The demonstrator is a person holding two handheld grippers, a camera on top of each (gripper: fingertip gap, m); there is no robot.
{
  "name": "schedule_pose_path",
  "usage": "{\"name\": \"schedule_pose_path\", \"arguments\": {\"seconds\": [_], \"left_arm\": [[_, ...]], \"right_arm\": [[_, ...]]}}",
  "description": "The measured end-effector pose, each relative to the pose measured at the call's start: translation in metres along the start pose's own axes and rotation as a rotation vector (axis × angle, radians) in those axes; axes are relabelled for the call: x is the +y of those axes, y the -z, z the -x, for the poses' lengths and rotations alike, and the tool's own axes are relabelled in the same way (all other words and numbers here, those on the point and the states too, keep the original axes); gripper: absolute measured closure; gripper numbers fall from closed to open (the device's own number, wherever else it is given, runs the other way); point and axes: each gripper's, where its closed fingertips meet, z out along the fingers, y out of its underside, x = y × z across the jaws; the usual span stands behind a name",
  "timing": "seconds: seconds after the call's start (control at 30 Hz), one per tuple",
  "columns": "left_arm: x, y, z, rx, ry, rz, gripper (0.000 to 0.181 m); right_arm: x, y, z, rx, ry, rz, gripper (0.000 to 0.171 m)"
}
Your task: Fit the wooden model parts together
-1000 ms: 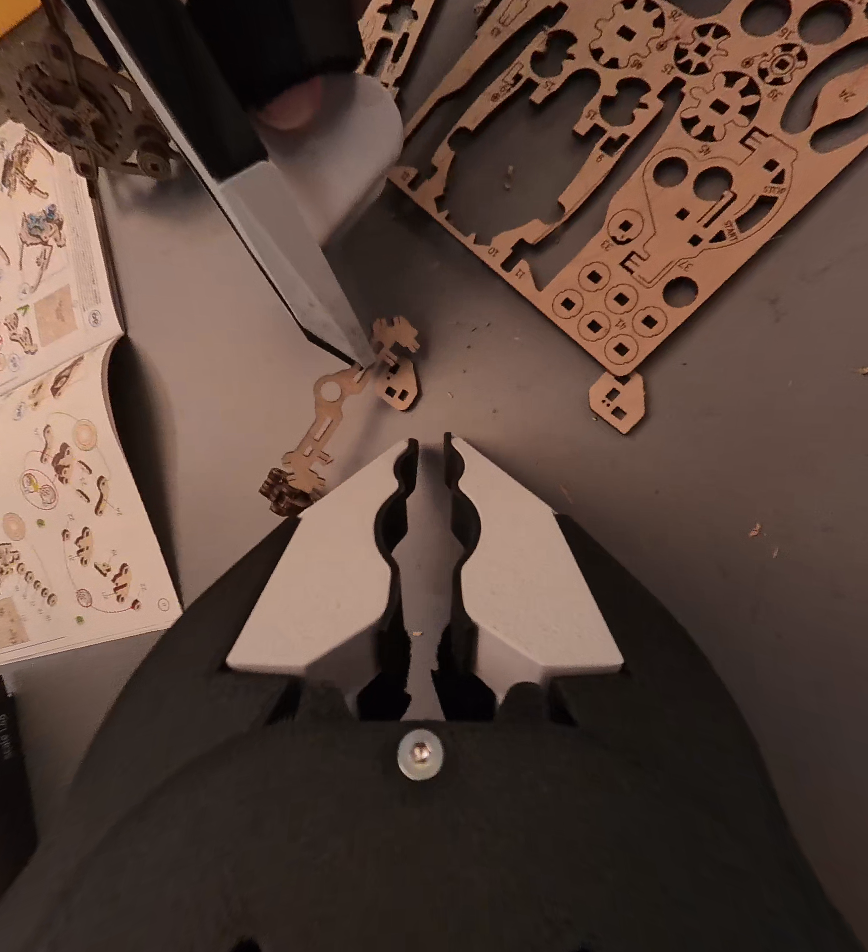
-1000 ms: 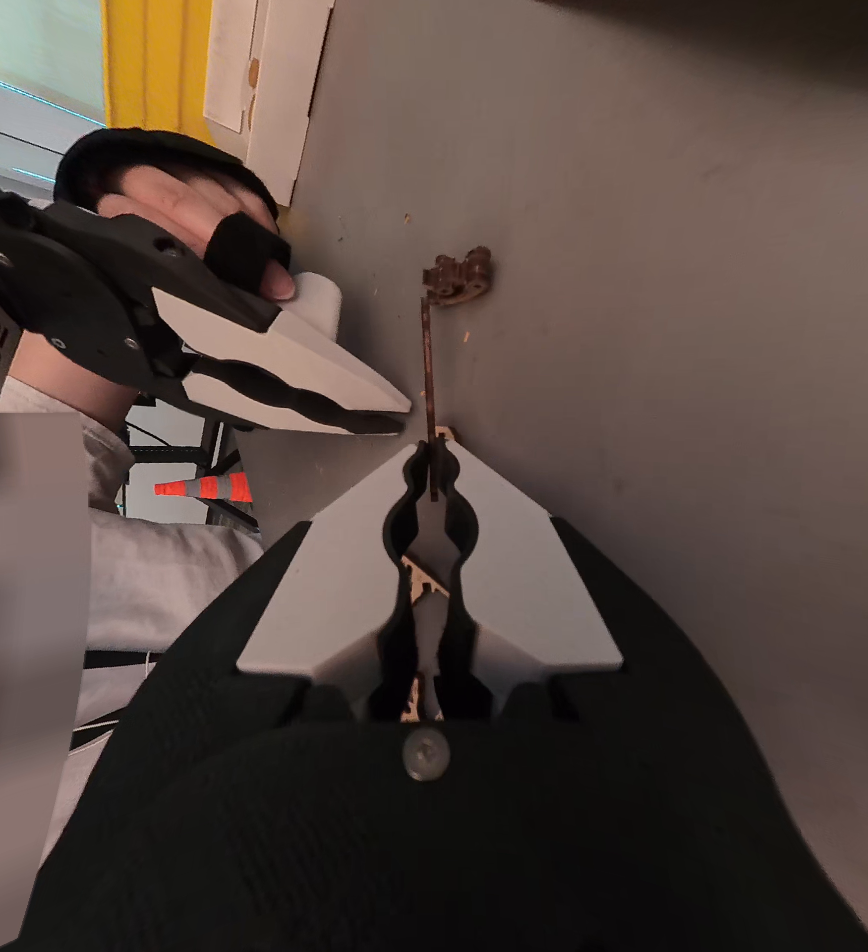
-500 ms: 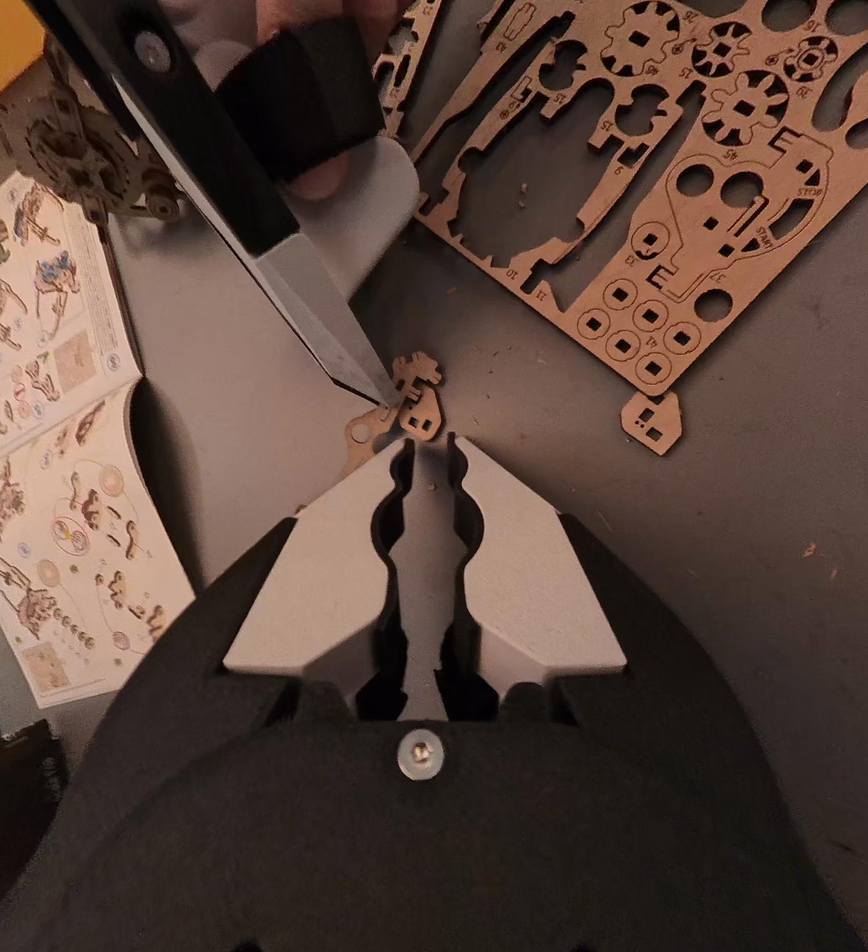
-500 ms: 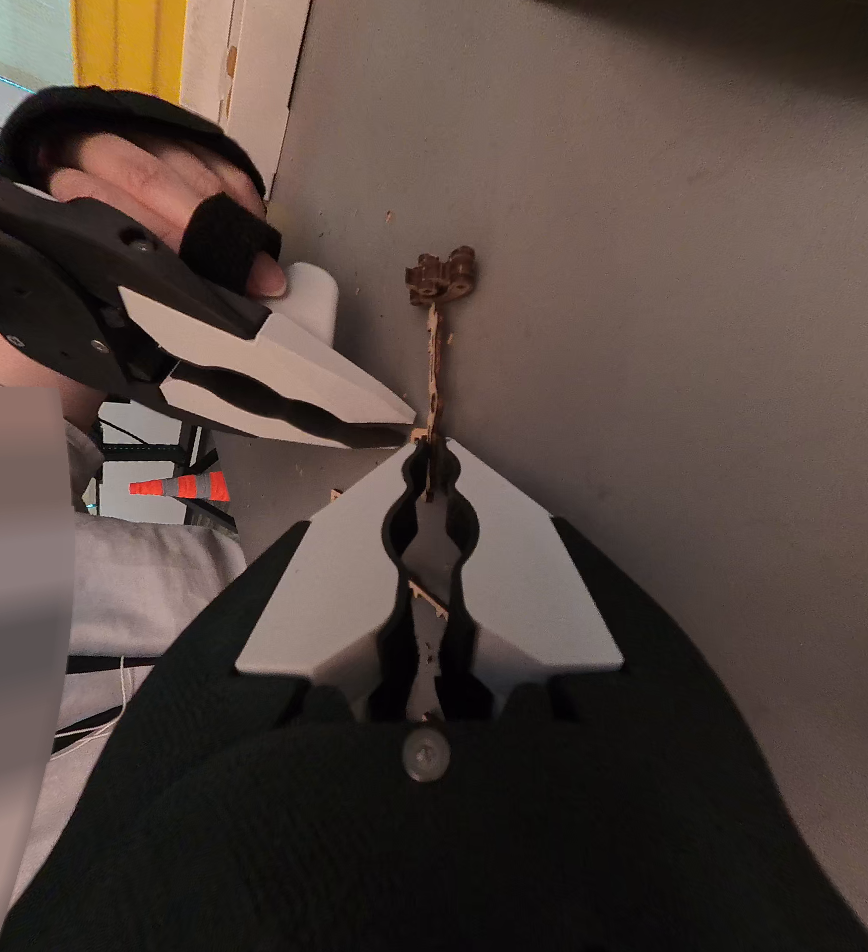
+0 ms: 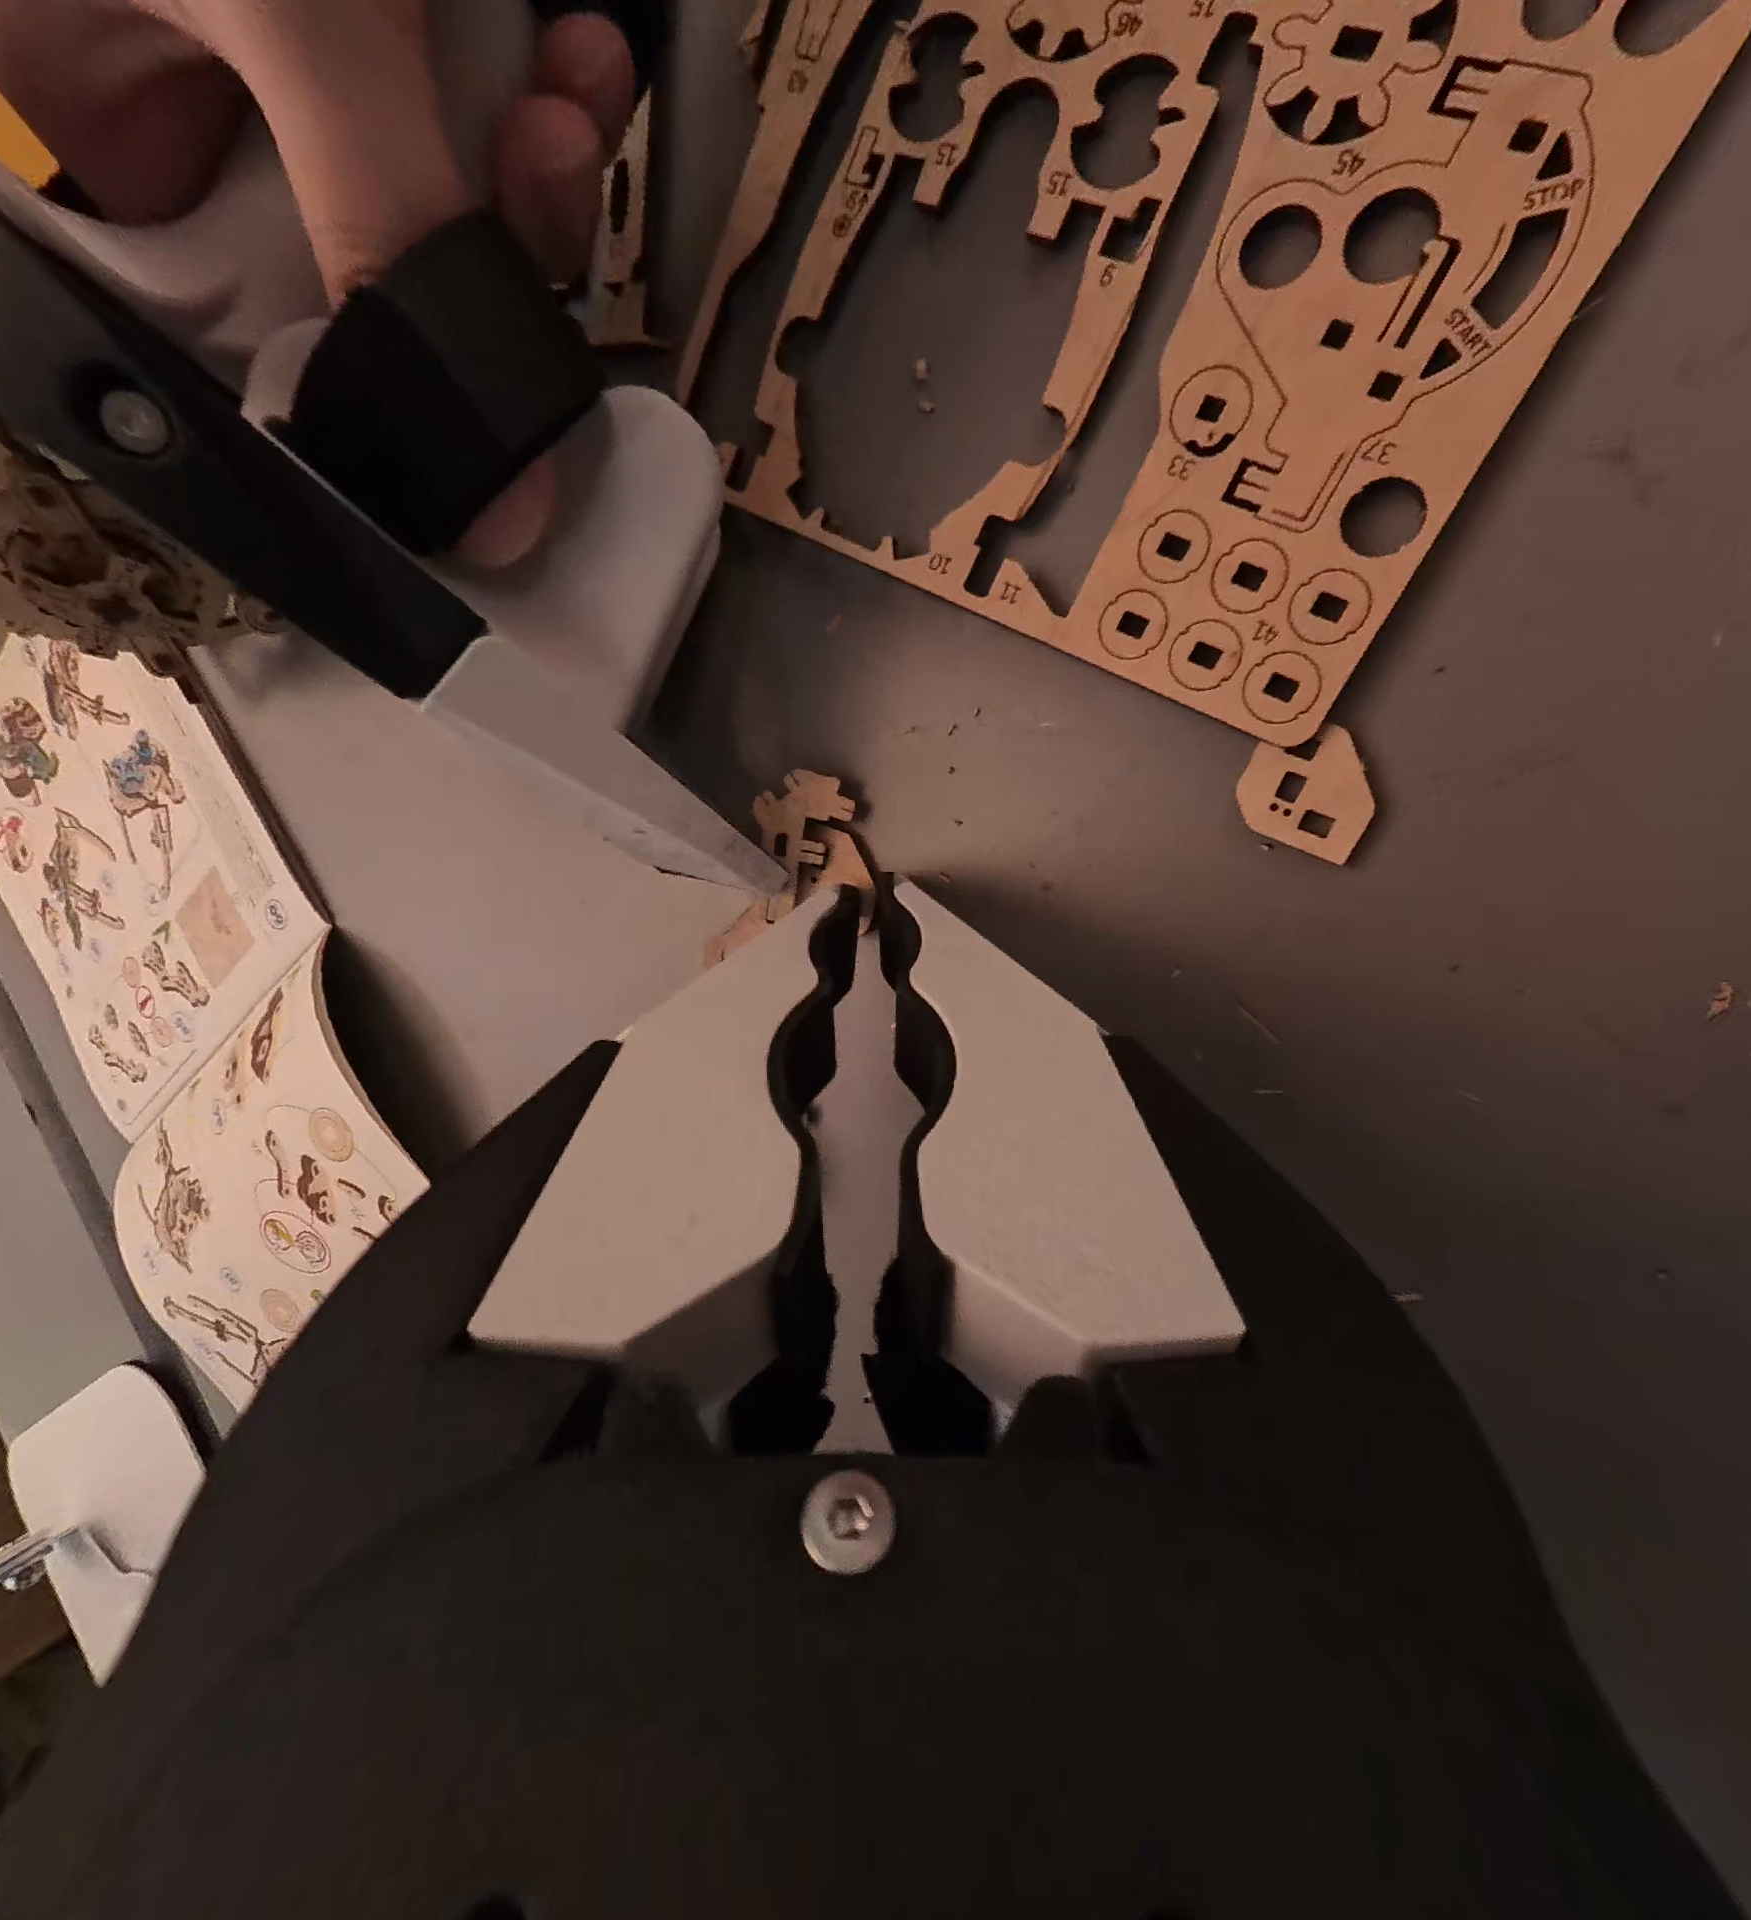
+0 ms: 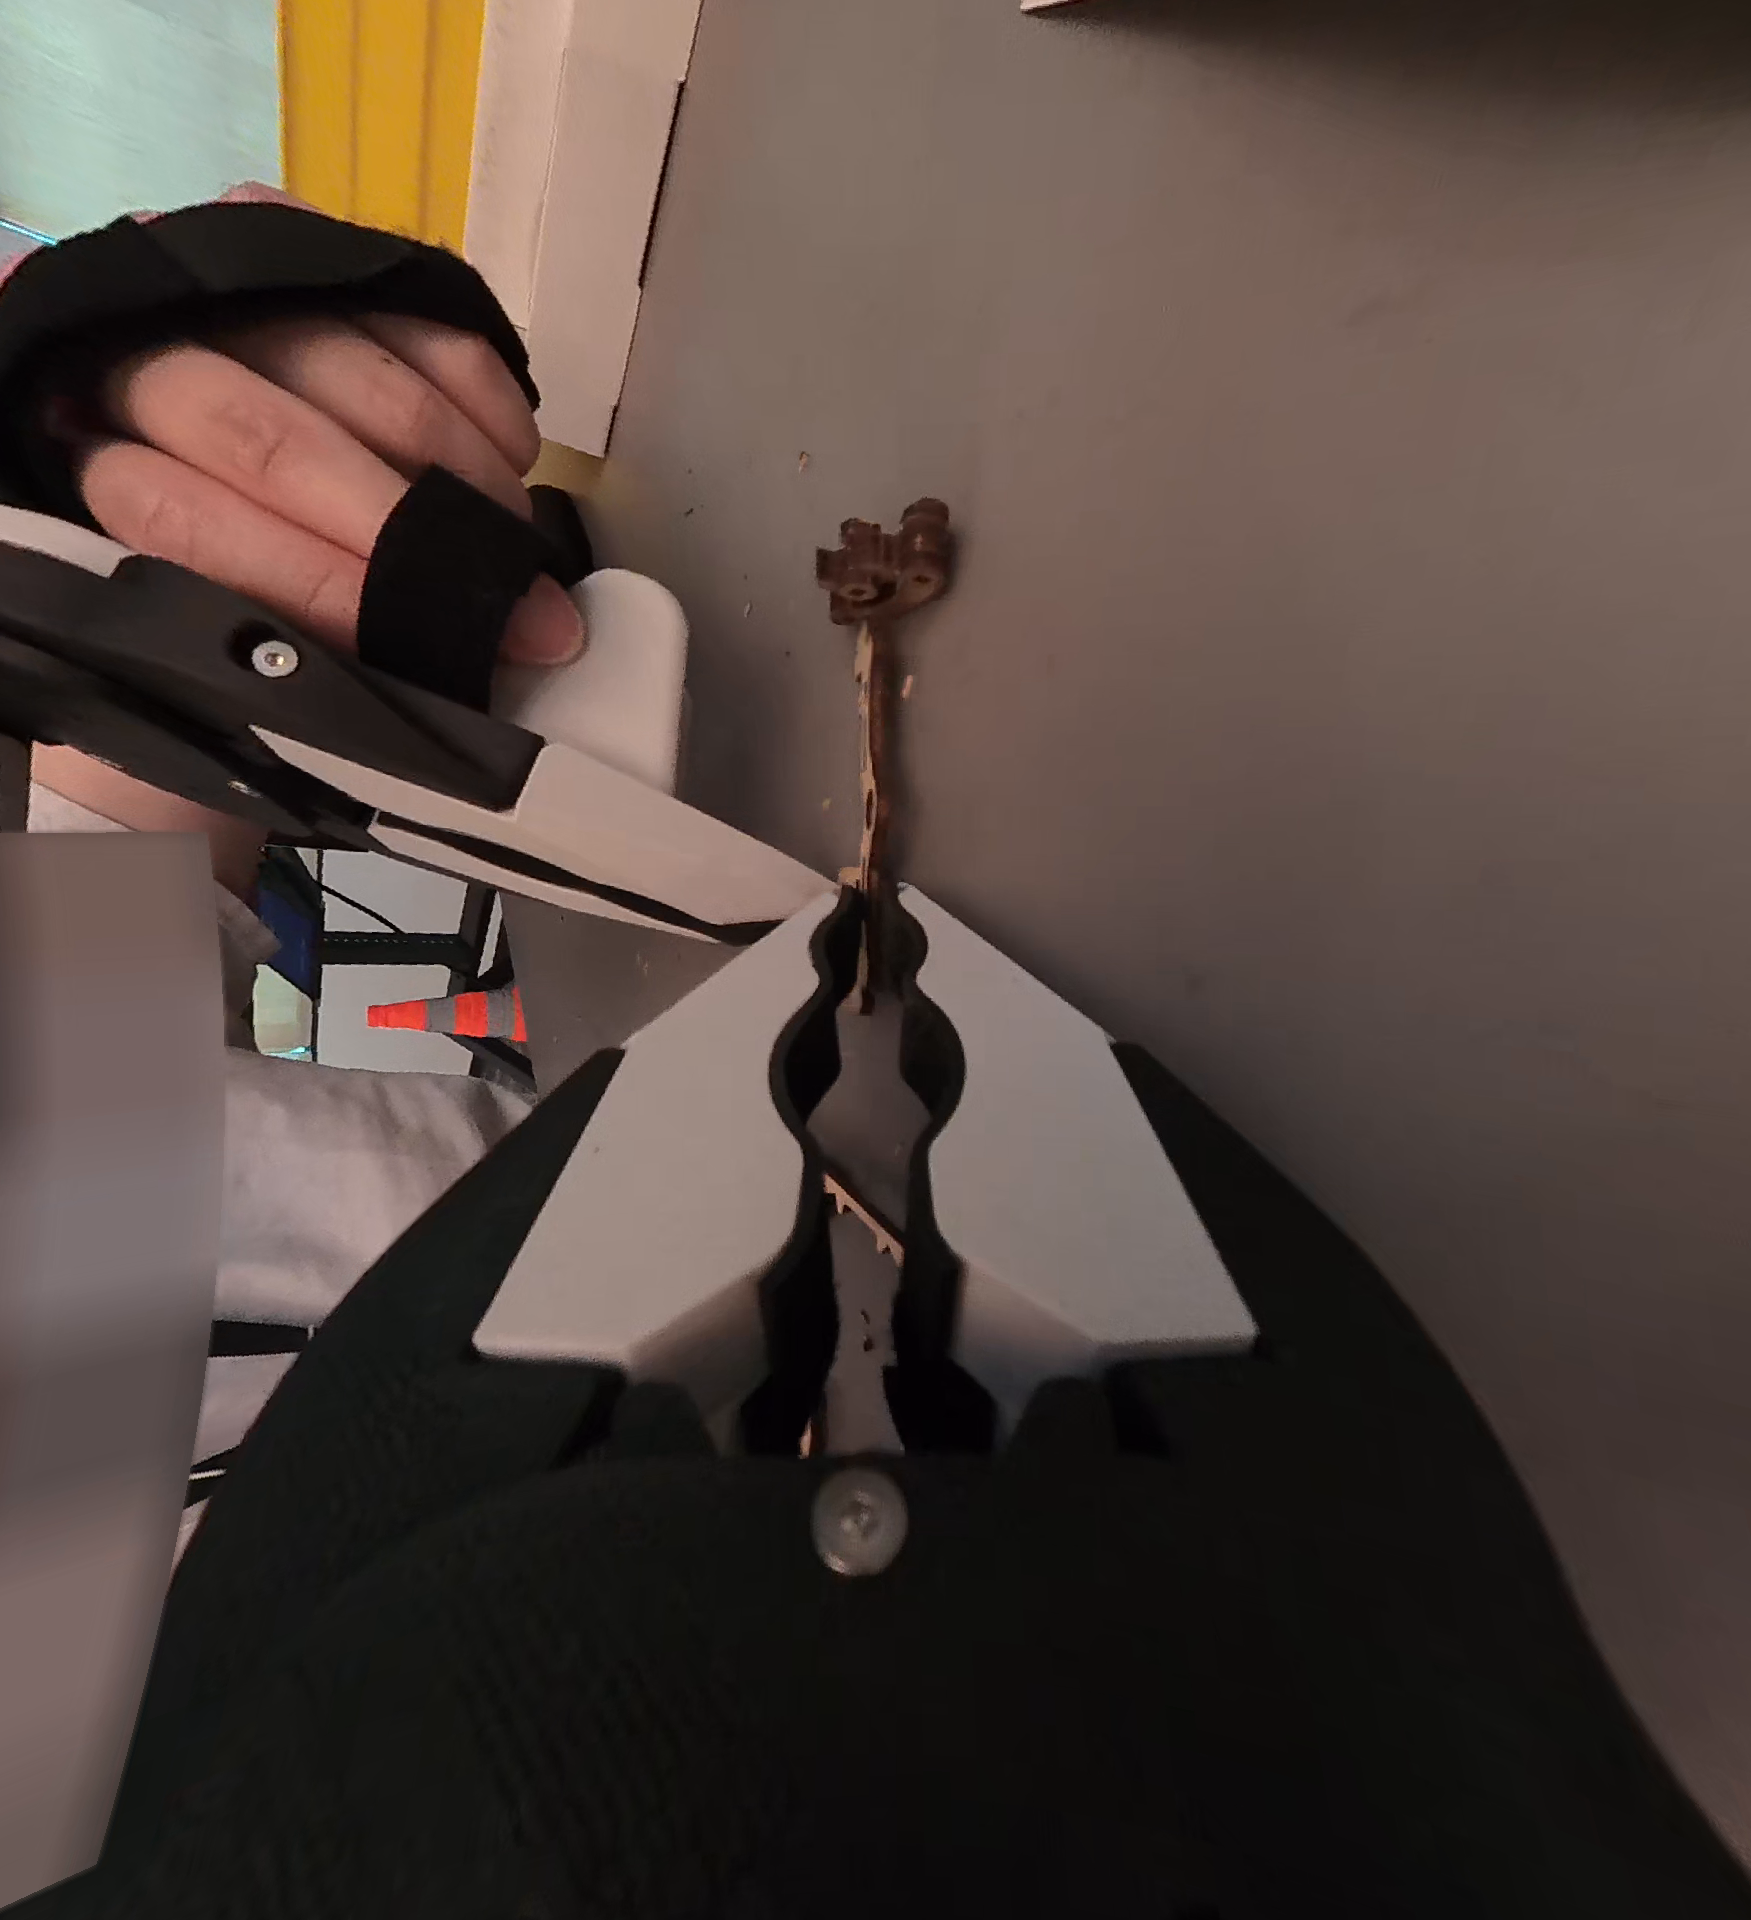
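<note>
My right gripper is shut on a long flat wooden part, seen edge-on, with a dark wooden cluster at its far end. In the left wrist view the right gripper reaches in from the upper left, and the part's notched head shows beyond its tip. My left gripper is narrowly open, and a small wooden piece on that part sits between its tips. The left gripper also shows in the right wrist view, its tips meeting my right gripper's tips.
A punched-out wooden sheet lies at the upper right, with a loose house-shaped piece below it. An open instruction booklet lies at the left, beside a partly built gear model. A white bracket sits on the table edge. Less than 4 cm separates the two grippers' tips.
My left gripper has moved forward onto the part held by my right gripper, so the small piece now sits between its tips. Its jaw gap looks unchanged. The right gripper keeps its hold.
</note>
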Motion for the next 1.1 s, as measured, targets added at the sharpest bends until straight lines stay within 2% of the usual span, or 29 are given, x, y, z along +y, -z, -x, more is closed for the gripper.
{"name": "schedule_pose_path", "arguments": {"seconds": [0.63, 1.1], "left_arm": [[0.000, 0.000, 0.000, 0.024, 0.066, -0.021, 0.179], [0.000, 0.000, 0.000, 0.059, 0.108, -0.039, 0.178]], "right_arm": [[0.007, 0.001, 0.002, -0.019, 0.027, 0.073, 0.166], [0.023, 0.003, 0.006, -0.019, 0.122, 0.269, 0.165]]}}
